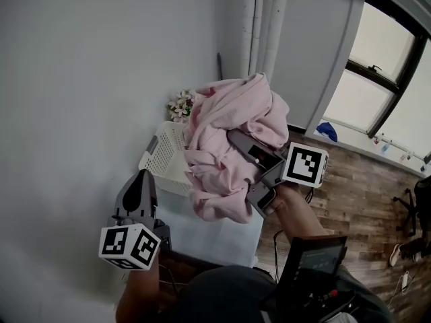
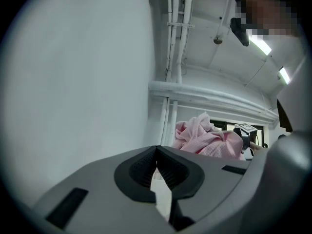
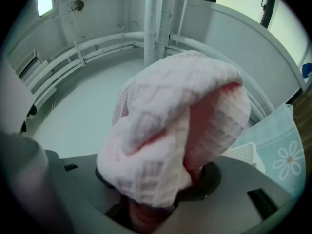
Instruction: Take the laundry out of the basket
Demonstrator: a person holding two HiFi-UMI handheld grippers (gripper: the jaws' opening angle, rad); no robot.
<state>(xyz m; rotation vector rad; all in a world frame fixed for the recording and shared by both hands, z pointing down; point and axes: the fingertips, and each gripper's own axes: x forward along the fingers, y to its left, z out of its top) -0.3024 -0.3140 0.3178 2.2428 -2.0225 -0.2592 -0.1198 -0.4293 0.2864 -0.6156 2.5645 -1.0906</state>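
Observation:
A bulky pink waffle-weave garment [image 1: 232, 123] hangs in the air above the white perforated laundry basket [image 1: 165, 157], its lower folds drooping past the basket's right side. My right gripper [image 1: 241, 165] is shut on the garment, its jaw tips buried in the cloth. In the right gripper view the pink garment [image 3: 175, 130] fills the space between the jaws of the right gripper [image 3: 156, 201]. My left gripper [image 1: 143, 175] is at the lower left, pointing up, apart from the basket. The left gripper [image 2: 157, 152] is shut and holds nothing.
The basket stands on a table with a pale blue flowered cloth [image 3: 282, 155], against a white wall. A small bunch of flowers [image 1: 180, 105] sits behind the basket. White pipes [image 1: 264, 25] run up the corner. A window [image 1: 390, 79] and wood floor [image 1: 363, 194] are to the right.

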